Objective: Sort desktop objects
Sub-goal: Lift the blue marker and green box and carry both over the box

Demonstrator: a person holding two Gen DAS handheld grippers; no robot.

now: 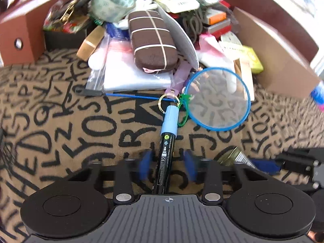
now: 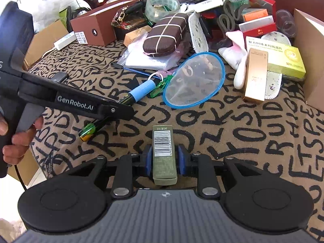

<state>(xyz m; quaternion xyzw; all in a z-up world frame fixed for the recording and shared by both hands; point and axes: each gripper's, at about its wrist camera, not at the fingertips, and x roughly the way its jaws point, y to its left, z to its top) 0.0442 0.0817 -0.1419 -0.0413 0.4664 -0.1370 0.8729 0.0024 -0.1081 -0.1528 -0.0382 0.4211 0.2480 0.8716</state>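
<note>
Your left gripper [image 1: 167,167] is spread, its blue pads [image 1: 145,167] blurred on either side of the black marker with the blue cap [image 1: 167,141] and not touching it. The marker lies on the lettered cloth [image 1: 60,131] in front of you, cap pointing away toward the pile. Your right gripper [image 2: 164,159] pinches a small olive box with a barcode [image 2: 163,151], held just above the cloth on the near side.

The main risk is at the marker's far end. Its cap sits right against a gold key ring [image 1: 168,101] and a green clip [image 1: 183,111], and the thin blue handle of the little net [image 1: 217,99] runs just beyond it. I cannot tell whether the ring is hooked to the marker. If it is, lifting straight up may drag the ring, clip and net along. Closing too far back on the barrel could also let the marker tip cap-down or roll out of the pads.

In the right wrist view your left gripper lies close to the left of the olive box, so the two tools may knock together if both move inward.

Beyond the marker the far pile is crowded: a brown case with pale stripes [image 1: 151,40] on a plastic bag [image 1: 129,73], a roll of green tape [image 1: 112,2], and boxes to the right. A brown carton [image 1: 22,34] stands far left. Reaching far means passing over the net.
</note>
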